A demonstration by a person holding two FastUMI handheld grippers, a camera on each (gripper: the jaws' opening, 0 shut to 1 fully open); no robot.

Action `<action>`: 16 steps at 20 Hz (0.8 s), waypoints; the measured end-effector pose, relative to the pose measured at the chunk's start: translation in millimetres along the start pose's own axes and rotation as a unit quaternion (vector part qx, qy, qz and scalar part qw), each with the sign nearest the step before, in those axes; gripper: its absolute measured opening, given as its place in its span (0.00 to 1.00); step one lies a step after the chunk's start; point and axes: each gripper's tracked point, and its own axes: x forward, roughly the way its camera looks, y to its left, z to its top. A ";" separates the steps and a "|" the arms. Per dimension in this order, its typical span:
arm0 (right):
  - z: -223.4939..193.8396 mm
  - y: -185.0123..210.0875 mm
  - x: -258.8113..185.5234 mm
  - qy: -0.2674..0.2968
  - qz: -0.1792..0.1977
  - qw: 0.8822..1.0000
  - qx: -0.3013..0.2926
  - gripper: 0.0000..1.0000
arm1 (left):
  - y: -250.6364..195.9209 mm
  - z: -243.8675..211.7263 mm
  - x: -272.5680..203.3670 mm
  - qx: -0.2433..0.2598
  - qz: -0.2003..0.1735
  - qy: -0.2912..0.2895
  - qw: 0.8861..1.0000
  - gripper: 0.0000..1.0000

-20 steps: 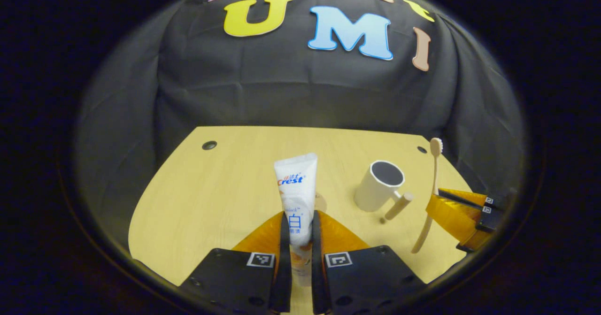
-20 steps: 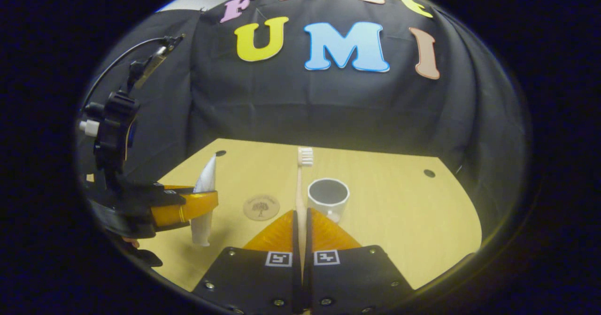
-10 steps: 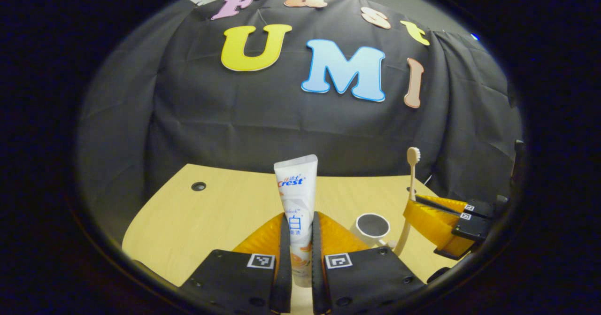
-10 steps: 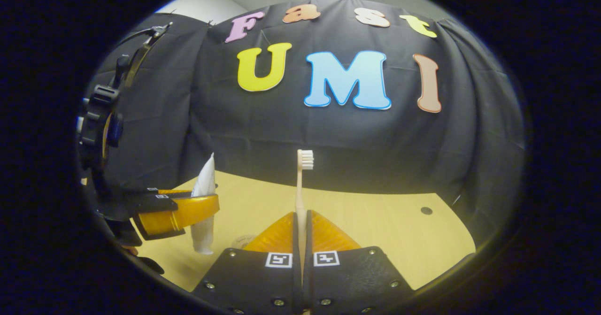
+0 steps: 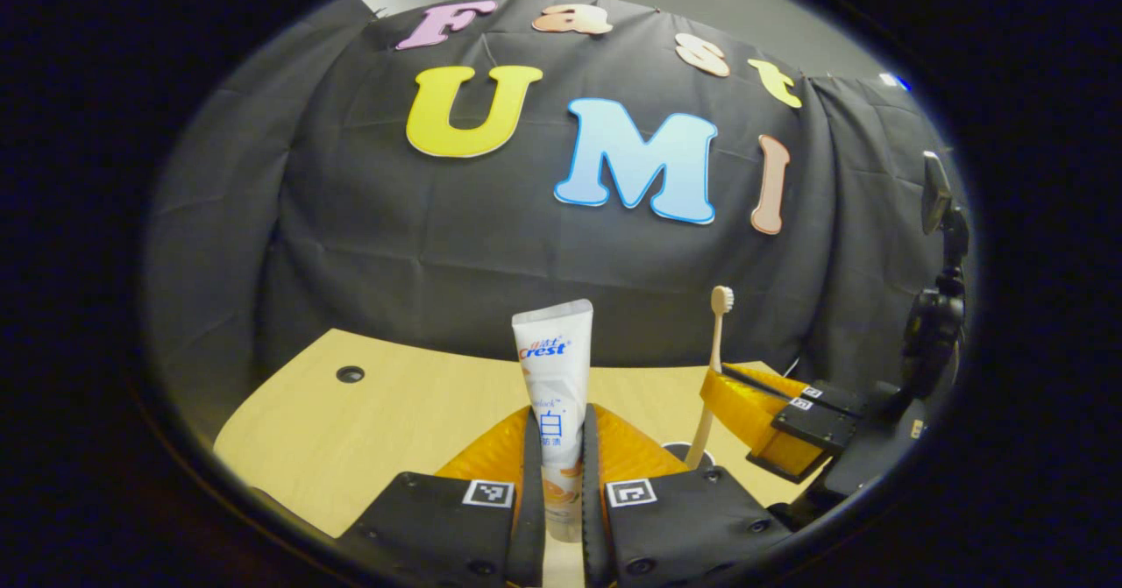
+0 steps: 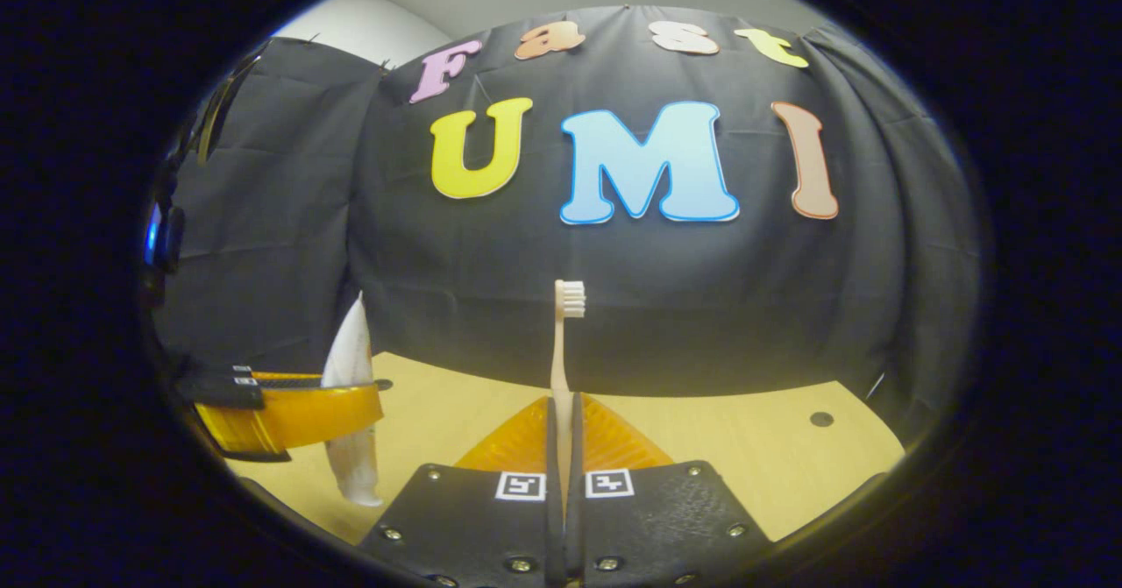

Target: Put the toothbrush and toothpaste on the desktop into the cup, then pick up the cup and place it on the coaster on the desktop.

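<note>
Toothpaste and toothbrush both hung upright, each clamped in its own gripper above the desktop [image 5: 386,404].

Cup [image 5: 679,453] showed as just a dark rim sliver below the right gripper [image 5: 756,404], so the toothbrush [image 5: 712,356], long axis near vertical with bristles up, looked nearer to dropping in; the left gripper [image 5: 557,483] pinched the toothpaste [image 5: 554,369] cap-down, off to the cup's left. In the right gripper view, the right gripper's fingers [image 6: 554,435] pressed shut on the brush handle.
</note>
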 end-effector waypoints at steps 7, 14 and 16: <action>-52.5 -10.0 27.0 0.034 0.002 0.999 -0.010 0.02 | 7.4 -13.9 7.0 -0.027 0.015 0.013 0.999 0.25; -83.9 -18.4 15.2 0.086 0.001 0.996 -0.018 0.05 | 5.4 -18.3 10.8 -0.038 0.021 0.019 0.999 0.24; -85.0 -20.0 9.6 0.094 0.005 0.995 -0.020 0.09 | 1.7 -19.1 12.9 -0.041 0.019 0.020 0.999 0.24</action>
